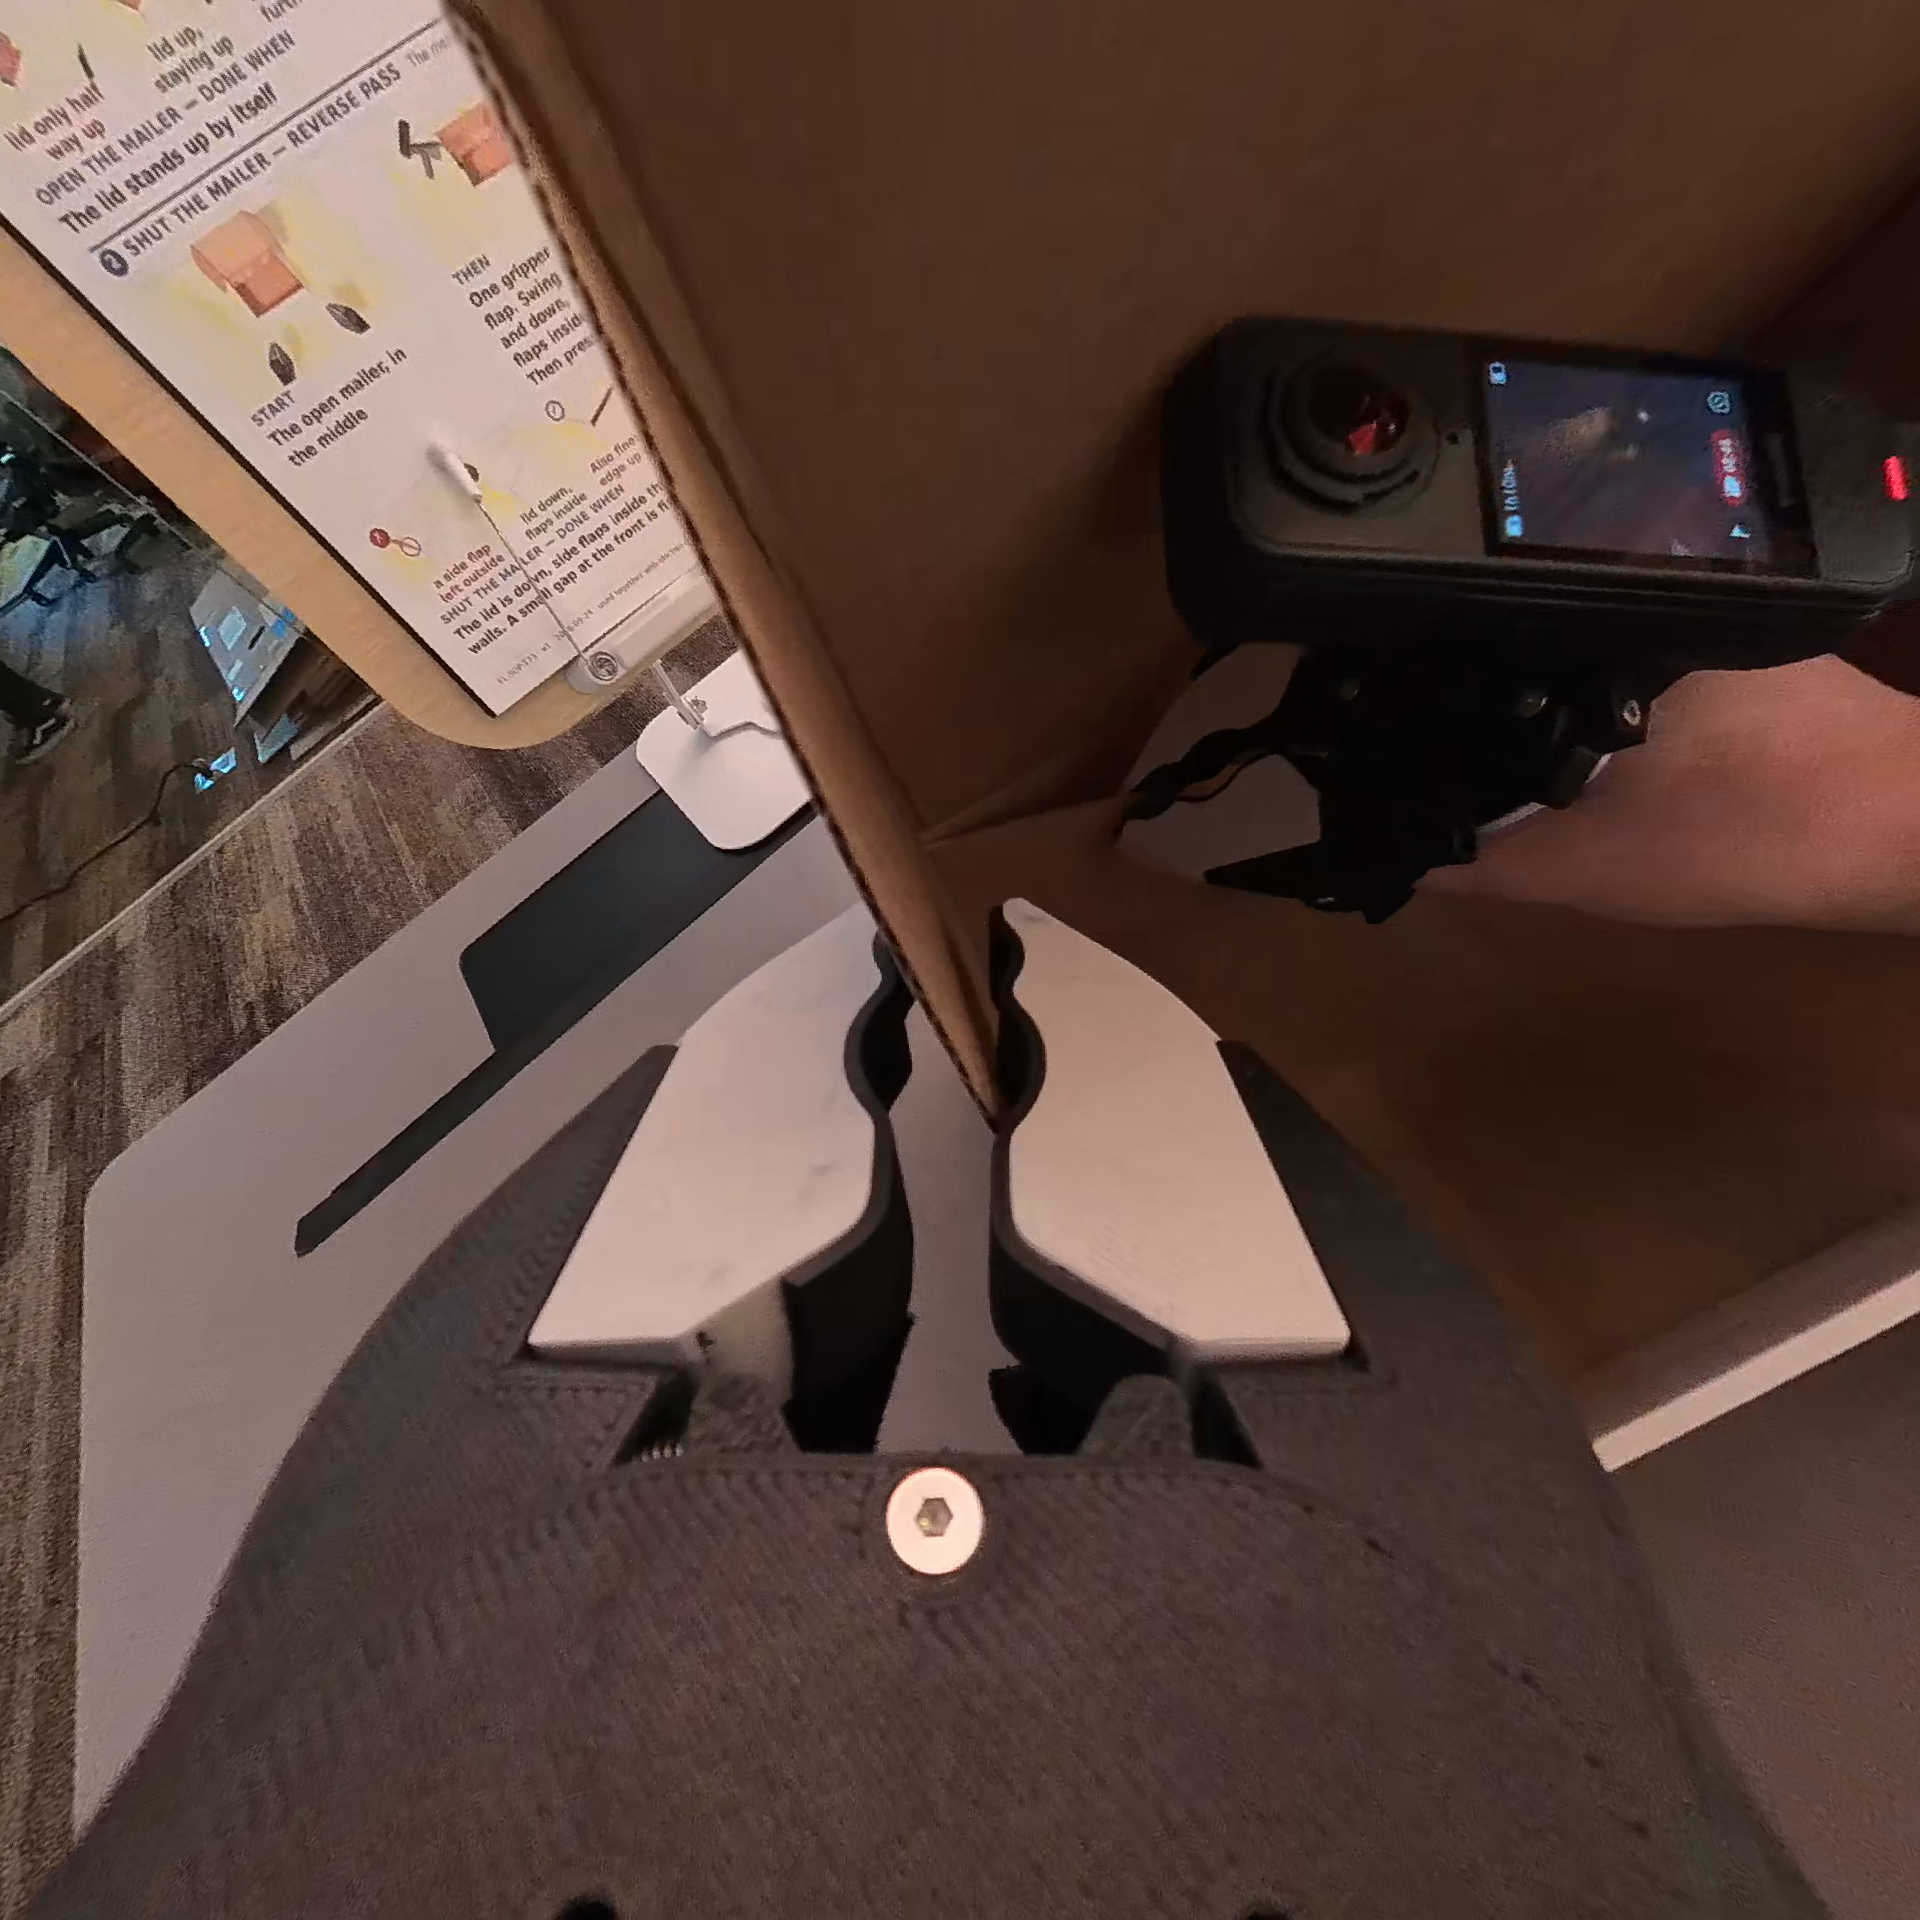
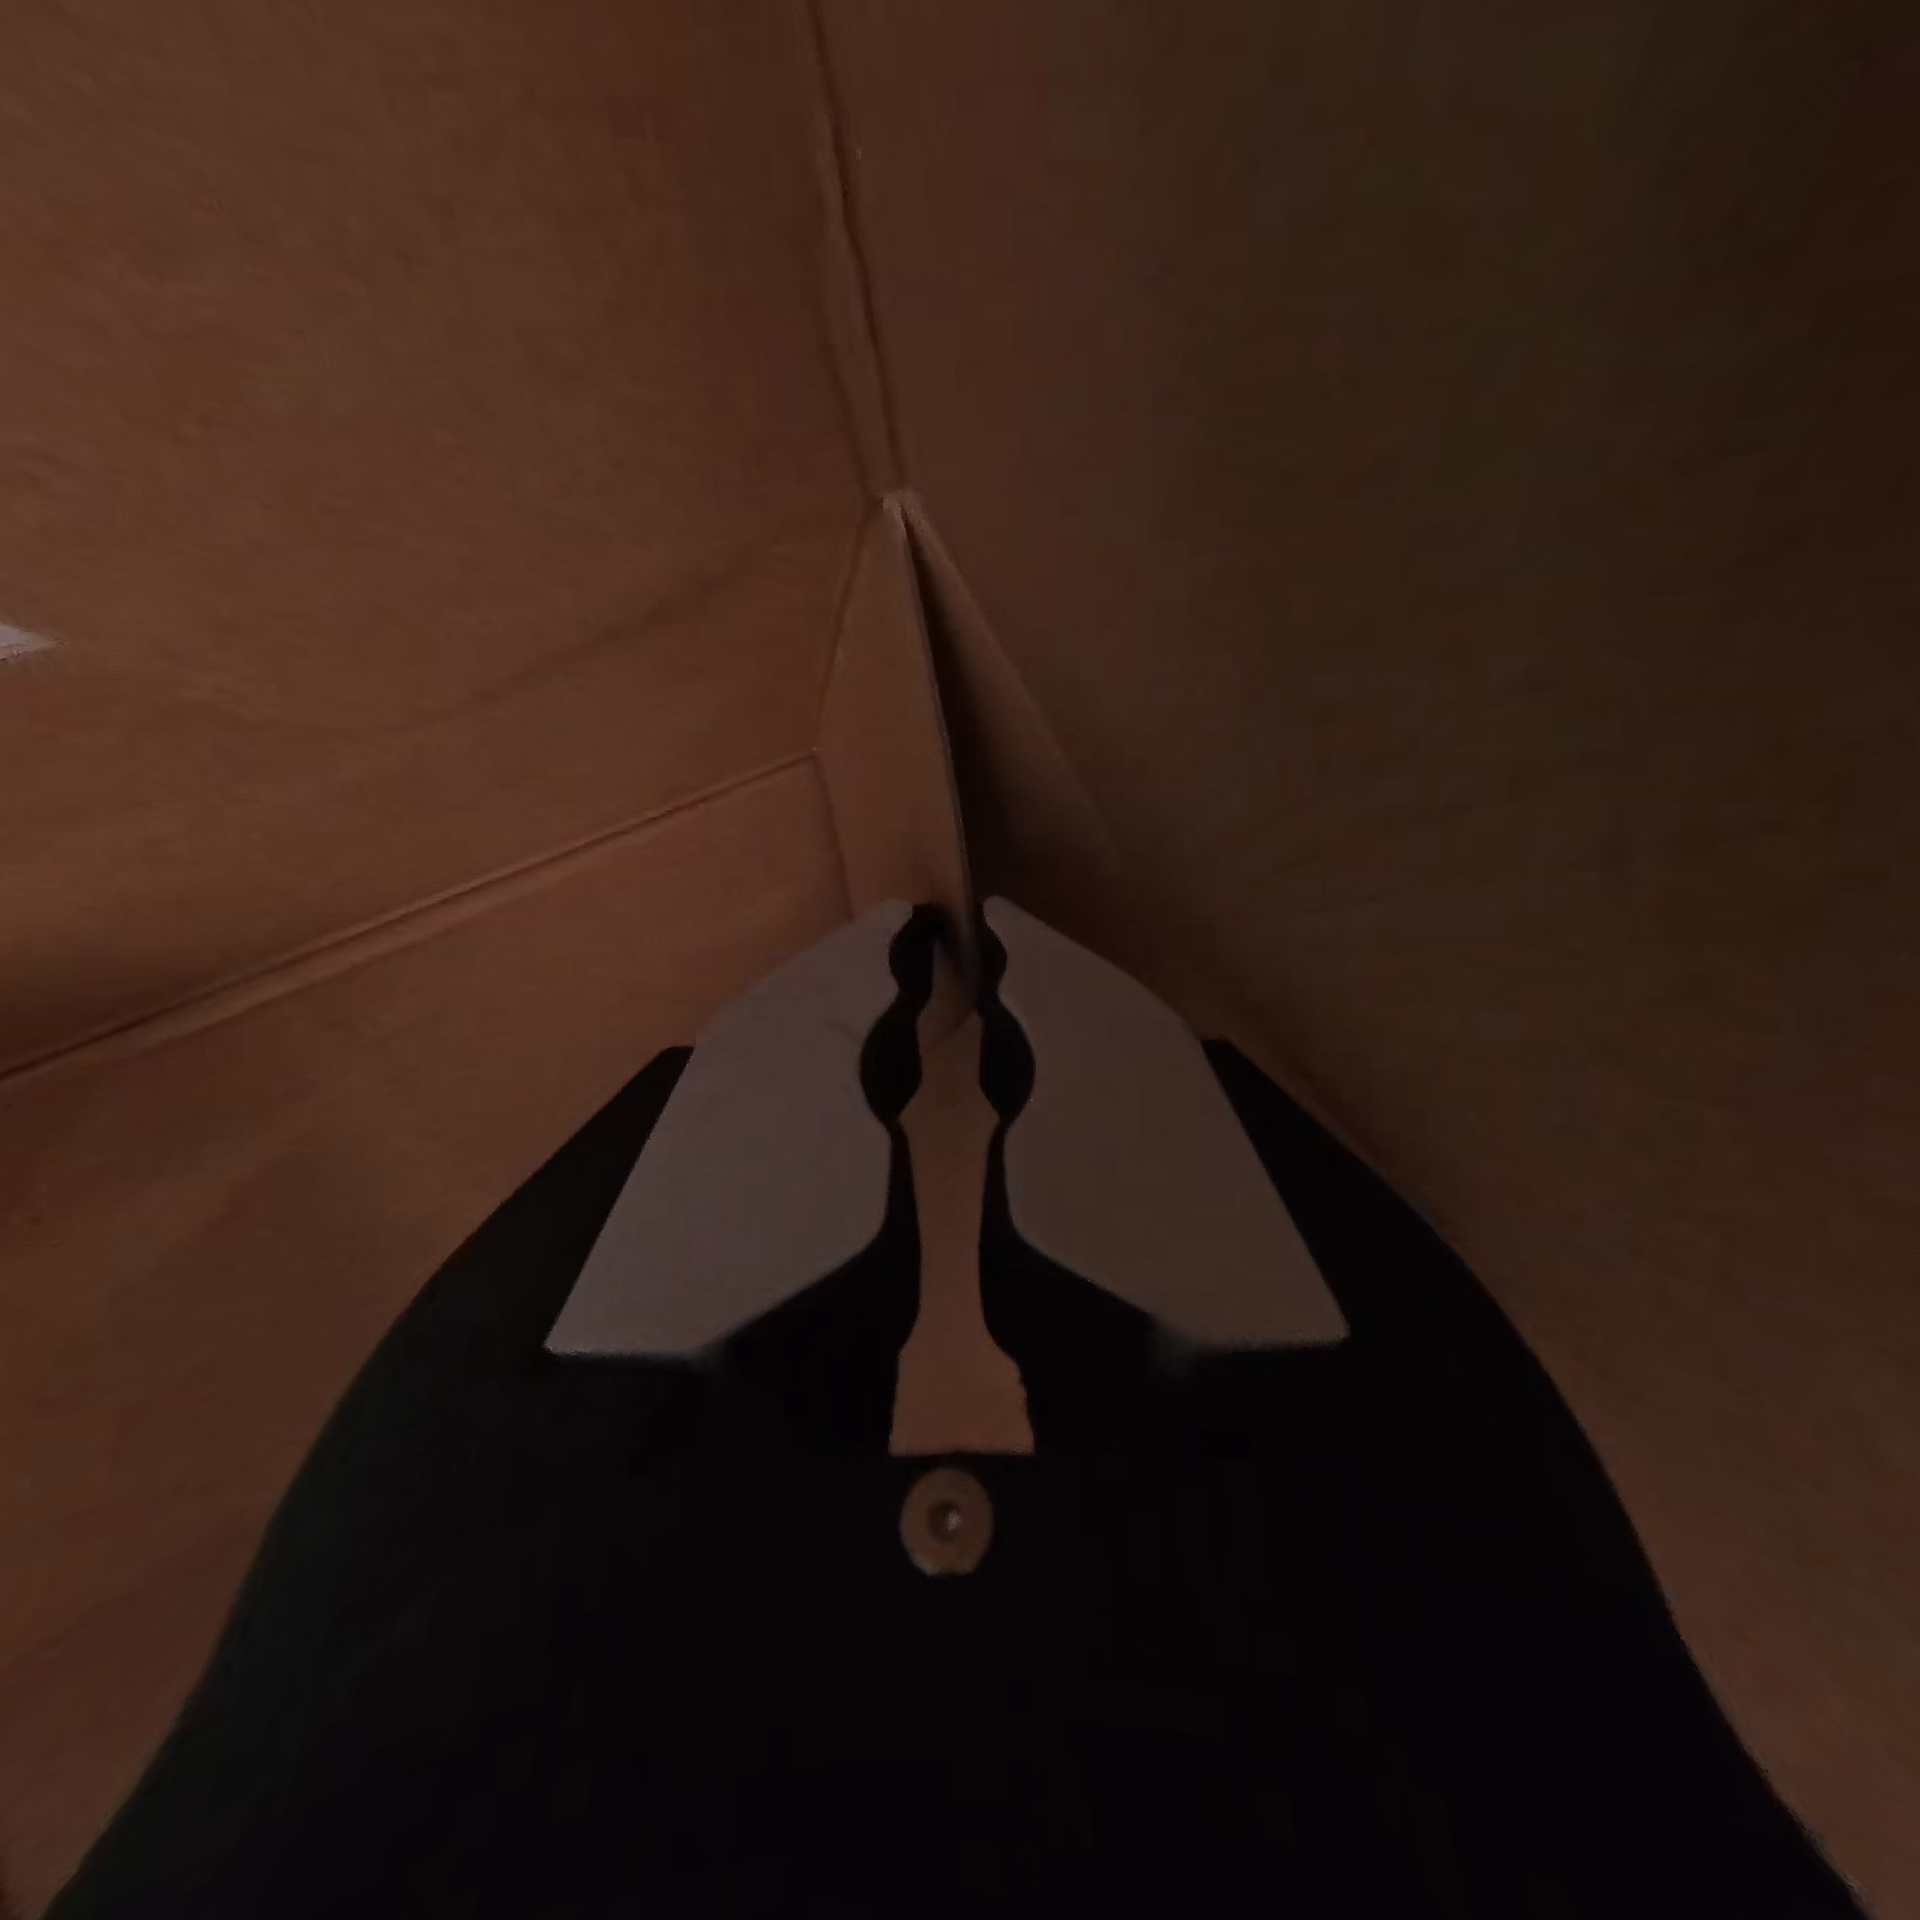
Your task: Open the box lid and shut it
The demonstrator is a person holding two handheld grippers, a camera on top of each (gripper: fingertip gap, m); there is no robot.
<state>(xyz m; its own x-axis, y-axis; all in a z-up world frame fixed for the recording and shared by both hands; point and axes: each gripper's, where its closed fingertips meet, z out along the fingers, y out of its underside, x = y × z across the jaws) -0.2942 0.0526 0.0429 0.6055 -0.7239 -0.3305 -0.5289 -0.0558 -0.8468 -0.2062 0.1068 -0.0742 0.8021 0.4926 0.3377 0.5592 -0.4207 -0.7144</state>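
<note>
- Jaws of the left gripper [image 1: 951, 1023] pinch the corrugated edge of a cardboard flap [image 1: 727, 499] of the box lid [image 1: 1039, 364], which rises over the white bench [image 1: 208, 1299]. Across the box, the right gripper [image 1: 1236, 836] reaches inside, a hand [image 1: 1714, 800] behind it; an instruction sheet [image 1: 312, 343] stands beyond.
- Right wrist view: its jaws, nearly closed, seem to nip a thin inner flap [image 2: 940, 748] at a dim corner.
- I judge the lid is mid-swing, whether opening or closing is unclear; next, both flaps need guiding together.
- Box base and front are cut off, and shadow hides the contact.
</note>
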